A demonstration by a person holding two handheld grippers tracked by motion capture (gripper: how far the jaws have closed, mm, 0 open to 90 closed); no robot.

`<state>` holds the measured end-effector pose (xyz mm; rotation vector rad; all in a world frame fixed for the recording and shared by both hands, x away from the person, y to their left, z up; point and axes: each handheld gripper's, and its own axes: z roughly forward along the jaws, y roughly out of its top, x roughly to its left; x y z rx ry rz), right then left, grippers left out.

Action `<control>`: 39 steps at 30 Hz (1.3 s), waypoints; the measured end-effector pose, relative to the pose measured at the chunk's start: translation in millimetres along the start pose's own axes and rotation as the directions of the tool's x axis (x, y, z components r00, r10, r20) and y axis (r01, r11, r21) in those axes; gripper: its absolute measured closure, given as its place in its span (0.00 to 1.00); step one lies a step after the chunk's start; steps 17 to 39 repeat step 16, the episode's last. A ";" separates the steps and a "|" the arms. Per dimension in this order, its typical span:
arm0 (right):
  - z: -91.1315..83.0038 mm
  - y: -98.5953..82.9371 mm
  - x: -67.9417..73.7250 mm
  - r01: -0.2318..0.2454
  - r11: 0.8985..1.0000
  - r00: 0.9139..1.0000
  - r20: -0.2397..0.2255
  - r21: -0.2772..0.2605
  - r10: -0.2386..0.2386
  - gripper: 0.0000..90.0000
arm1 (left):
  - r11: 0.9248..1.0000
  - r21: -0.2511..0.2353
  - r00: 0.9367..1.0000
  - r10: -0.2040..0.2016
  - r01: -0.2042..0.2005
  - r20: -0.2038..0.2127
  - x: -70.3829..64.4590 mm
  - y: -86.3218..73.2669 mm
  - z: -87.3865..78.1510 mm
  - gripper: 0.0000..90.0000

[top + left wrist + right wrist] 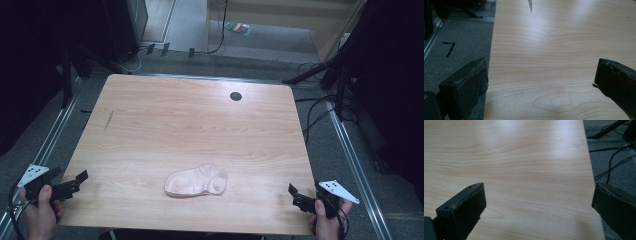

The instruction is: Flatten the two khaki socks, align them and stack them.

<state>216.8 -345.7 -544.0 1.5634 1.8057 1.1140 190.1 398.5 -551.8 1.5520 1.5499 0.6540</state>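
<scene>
A pale pink sock [196,181] lies flat on the wooden table [190,120], near the front edge and a little right of centre. My left gripper [79,181] hovers at the table's front left corner, well left of the sock. In the left gripper view it [541,80] is open, its jaws wide apart over bare wood at the table's left edge. My right gripper [294,196] sits at the front right corner, right of the sock. In the right gripper view it [539,205] is open too, with only tabletop between the jaws.
A dark round grommet [235,96] sits near the table's far edge, and a short dark mark [108,120] at its left. Cables [320,107] and stand legs [310,74] lie on the grey floor to the right. A black mark [449,48] is on the carpet.
</scene>
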 end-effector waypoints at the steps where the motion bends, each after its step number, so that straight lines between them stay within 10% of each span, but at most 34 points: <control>1: 1.2 -0.1 -0.6 -0.009 1.000 1.000 -0.001 0.003 0.009 0.00 | 1.000 -0.002 1.000 0.004 -0.004 -0.003 -0.9 -0.3 0.7 0.00; 39: 4.6 -0.7 -2.3 -0.027 1.000 1.000 -0.010 0.015 0.027 0.00 | 1.000 0.017 1.000 0.018 -0.018 -0.012 -2.6 0.4 4.5 0.00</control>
